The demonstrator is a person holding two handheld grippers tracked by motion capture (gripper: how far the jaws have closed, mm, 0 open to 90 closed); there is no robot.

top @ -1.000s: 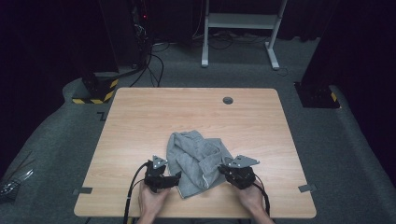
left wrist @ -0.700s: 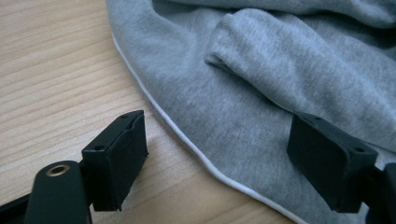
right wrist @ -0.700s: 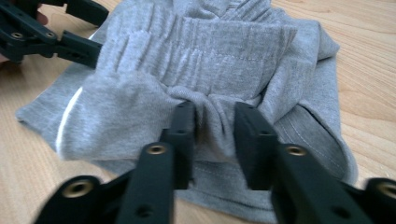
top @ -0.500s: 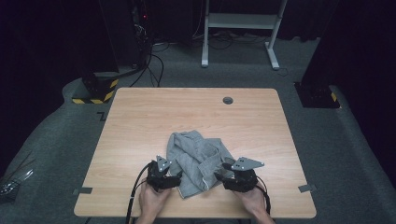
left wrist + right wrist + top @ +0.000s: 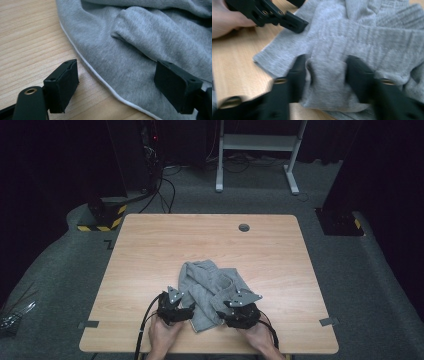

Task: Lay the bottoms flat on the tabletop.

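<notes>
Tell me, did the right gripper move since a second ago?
Yes. The right gripper slid a little left, farther onto the grey cloth and away from the table's right edge. Its jaws have just been closing around a fold.

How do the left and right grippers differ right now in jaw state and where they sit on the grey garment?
The left gripper stands wide open, its jaws straddling the grey garment's white-trimmed edge without pressing it. The right gripper has a fold of ribbed cloth between its jaws, which have just been closing; its picture is blurred. In the high view, left sits at the garment's left edge, right at its right. Both work the near end.
</notes>
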